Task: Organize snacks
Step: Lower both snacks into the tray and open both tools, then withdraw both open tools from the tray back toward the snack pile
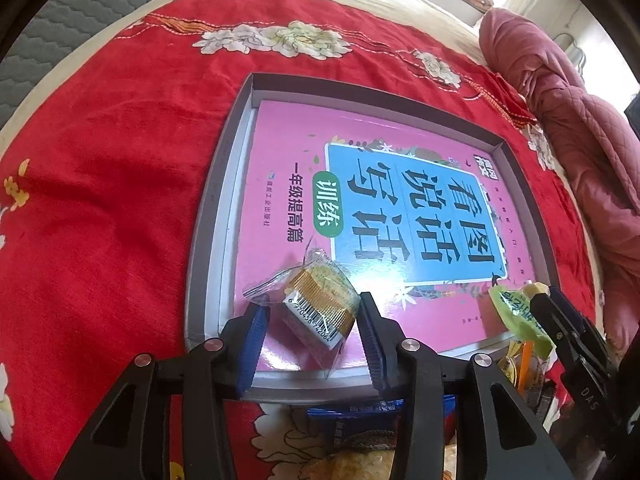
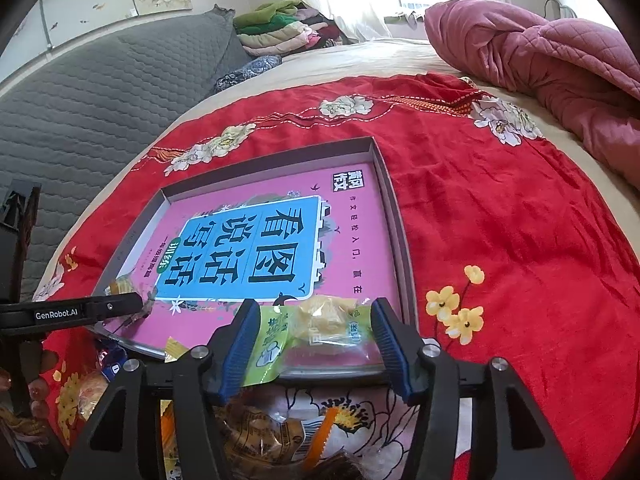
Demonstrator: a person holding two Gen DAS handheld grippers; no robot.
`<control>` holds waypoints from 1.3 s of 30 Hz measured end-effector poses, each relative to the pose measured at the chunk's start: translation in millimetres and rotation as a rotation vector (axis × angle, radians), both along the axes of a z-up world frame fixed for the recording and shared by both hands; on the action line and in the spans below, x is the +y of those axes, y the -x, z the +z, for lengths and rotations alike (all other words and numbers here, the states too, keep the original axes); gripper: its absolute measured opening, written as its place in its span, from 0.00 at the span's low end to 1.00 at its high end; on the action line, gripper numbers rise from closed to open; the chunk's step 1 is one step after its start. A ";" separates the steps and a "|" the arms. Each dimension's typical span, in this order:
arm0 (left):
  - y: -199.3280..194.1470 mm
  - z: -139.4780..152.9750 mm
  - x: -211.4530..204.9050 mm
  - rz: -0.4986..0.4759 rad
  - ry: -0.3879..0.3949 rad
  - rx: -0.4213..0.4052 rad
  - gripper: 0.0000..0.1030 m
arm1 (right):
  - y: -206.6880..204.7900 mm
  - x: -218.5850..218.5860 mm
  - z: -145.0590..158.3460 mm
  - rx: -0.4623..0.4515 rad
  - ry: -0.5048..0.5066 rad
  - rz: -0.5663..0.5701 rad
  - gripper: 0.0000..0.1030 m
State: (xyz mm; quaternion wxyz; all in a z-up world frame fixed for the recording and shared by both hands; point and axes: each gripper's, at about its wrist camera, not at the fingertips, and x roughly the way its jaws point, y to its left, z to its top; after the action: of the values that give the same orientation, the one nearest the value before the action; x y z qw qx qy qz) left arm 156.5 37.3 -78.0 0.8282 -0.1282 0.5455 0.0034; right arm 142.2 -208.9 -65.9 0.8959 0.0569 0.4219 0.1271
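we see both snacks lying in the tray (image 1: 208,216), along its near edge. the gold cake (image 1: 320,306) sits between the spread pads of the left claw (image 1: 310,344), untouched. the green packet (image 2: 316,332), long axis crosswise, lies between the spread right claw (image 2: 314,344). each claw likely pulls straight back.

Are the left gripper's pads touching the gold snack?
Apart. The left wrist view shows pink book cover between each pad of the left gripper and the gold snack, which lies in the tray.
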 end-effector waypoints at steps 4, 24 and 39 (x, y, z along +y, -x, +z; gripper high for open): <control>0.0 0.8 0.8 -0.002 0.005 0.000 0.49 | 1.5 1.6 1.2 -0.007 0.013 0.000 0.55; 8.1 17.4 5.1 -0.001 0.017 -0.024 0.61 | 7.9 -6.1 9.0 -0.055 0.042 -0.028 0.56; 22.4 37.3 7.6 -0.020 0.030 -0.053 0.65 | 19.1 -35.7 23.6 -0.087 0.015 -0.110 0.64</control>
State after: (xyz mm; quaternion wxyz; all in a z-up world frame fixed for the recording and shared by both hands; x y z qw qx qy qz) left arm 134.2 44.9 -40.8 0.8404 -0.1350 0.5246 -0.0165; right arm 123.1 -244.5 -42.3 0.9194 0.0675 0.3797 0.0769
